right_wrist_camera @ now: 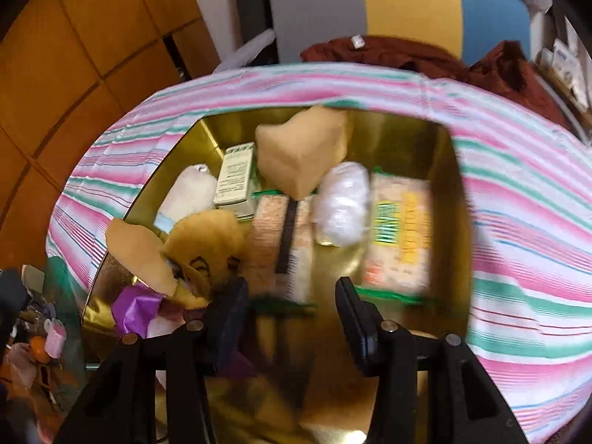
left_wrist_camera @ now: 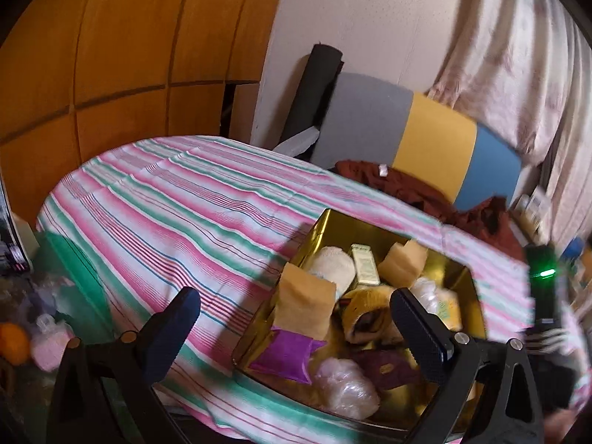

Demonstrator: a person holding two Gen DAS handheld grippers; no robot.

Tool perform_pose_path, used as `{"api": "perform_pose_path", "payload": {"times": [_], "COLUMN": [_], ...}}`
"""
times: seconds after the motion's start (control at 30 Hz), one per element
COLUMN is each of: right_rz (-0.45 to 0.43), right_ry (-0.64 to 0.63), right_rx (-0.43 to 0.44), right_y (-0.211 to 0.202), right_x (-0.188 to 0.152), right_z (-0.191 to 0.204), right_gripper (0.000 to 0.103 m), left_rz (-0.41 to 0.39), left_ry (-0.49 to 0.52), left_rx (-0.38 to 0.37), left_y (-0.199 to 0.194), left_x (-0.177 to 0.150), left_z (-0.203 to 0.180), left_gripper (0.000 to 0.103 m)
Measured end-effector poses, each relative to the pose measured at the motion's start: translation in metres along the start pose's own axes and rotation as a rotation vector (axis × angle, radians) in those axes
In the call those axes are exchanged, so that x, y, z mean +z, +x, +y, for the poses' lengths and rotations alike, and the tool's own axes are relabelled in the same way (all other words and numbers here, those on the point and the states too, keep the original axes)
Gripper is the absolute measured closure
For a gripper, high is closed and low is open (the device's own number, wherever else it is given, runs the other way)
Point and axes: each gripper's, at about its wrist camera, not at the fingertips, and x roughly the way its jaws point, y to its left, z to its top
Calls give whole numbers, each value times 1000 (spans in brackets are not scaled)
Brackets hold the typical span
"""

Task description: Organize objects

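In the left wrist view, the left gripper (left_wrist_camera: 292,318) hangs with its jaws spread wide and nothing between them, over the near left edge of a gold tin box (left_wrist_camera: 373,224). The box sits on a pink, green and white striped cloth (left_wrist_camera: 166,199). Inside lie tan sponge pieces (left_wrist_camera: 305,299), a purple pouch (left_wrist_camera: 286,355), a white rolled cloth (left_wrist_camera: 333,264), a small green-and-cream carton (left_wrist_camera: 364,264) and a clear plastic bundle (left_wrist_camera: 346,388). The carton's print is too blurred to read.

In the right wrist view, the right gripper (right_wrist_camera: 290,296) points down into the same box (right_wrist_camera: 418,129), jaws partly apart, empty. Below it lie a yellow-lettered packet (right_wrist_camera: 401,236), a black comb (right_wrist_camera: 288,236) and a yellow printed cloth (right_wrist_camera: 205,236). Motion blur leaves the packet's lettering illegible.
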Motion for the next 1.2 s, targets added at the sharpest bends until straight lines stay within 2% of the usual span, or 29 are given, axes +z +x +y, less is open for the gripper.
{"api": "perform_pose_path", "payload": {"times": [0.1, 0.23, 0.4, 0.5, 0.6, 0.7, 0.83, 0.97, 1.2], "right_rz": [-30, -82, -145, -172, -162, -154, -143, -128, -145], "right_ry": [-36, -70, -96, -95, -76, -52, 2, 28, 34], "right_rx": [-42, -107, -145, -188, -229, -236, -248, -243, -243], "right_y": [-20, -37, -59, -67, -68, -68, -69, -71, -73], "right_x": [-4, -7, -6, -6, -6, -7, -9, -11, -12], "right_z": [1, 5, 12, 17, 19, 19, 17, 16, 16], "right_gripper": [52, 50, 43, 43, 43, 43, 43, 42, 42], "left_rz": [24, 86, 60, 51, 54, 69, 107, 176, 178], "left_ry": [33, 25, 13, 21, 50, 61, 70, 56, 35], "left_rx": [72, 125, 145, 195, 219, 238, 223, 138, 93], "left_y": [3, 10, 5, 3, 3, 4, 5, 11, 9], "left_x": [3, 6, 8, 12, 13, 14, 12, 10, 12], "left_z": [-10, -11, -6, -4, -5, -6, -10, -11, -10], "left_gripper": [0, 0, 0, 0, 0, 0, 0, 0, 0]}}
